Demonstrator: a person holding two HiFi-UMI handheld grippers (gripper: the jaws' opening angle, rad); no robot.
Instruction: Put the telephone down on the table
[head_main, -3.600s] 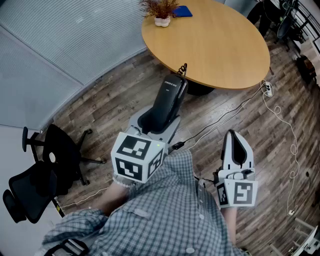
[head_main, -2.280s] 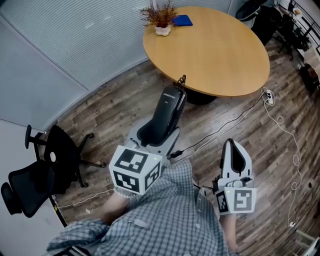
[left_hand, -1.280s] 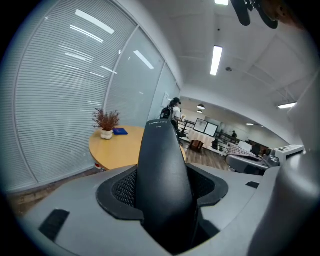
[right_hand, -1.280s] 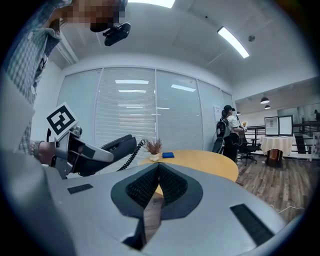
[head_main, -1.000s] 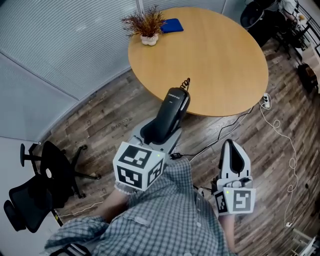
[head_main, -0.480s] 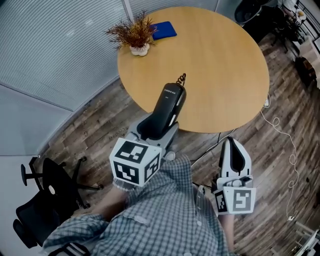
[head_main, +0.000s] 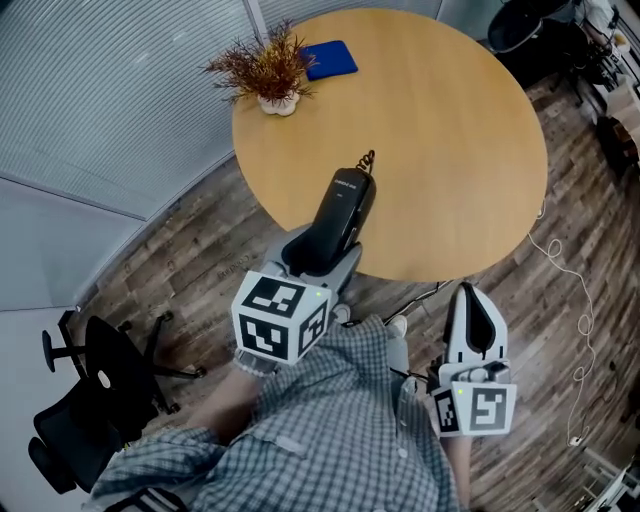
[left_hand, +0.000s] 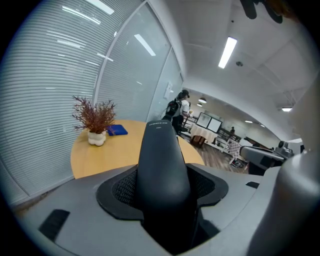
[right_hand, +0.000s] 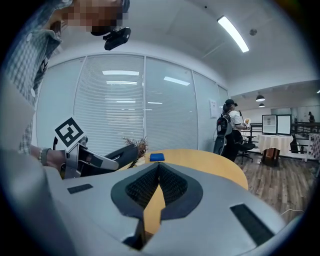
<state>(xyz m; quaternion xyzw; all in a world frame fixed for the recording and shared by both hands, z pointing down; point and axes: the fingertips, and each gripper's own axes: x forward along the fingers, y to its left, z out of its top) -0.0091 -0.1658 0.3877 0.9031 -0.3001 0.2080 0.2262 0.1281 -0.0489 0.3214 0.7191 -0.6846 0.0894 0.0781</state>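
Two grippers are in view, both close to the person's body. The left gripper is clamped on the lower end of the black telephone. The phone's long axis runs up and away from the jaws, and its top end is above the near edge of the round wooden table. The right gripper has its jaws closed to a slit and holds nothing. It hangs over the floor just off that near edge. The left hand likely sets the phone down by moving forward and lowering it. A potted plant stands at the far edge.

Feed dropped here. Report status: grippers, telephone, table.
Left gripper shut on telephone, not yet down. Right gripper shut, empty. Table near side bare; potted plant and blue pad at far edge only.
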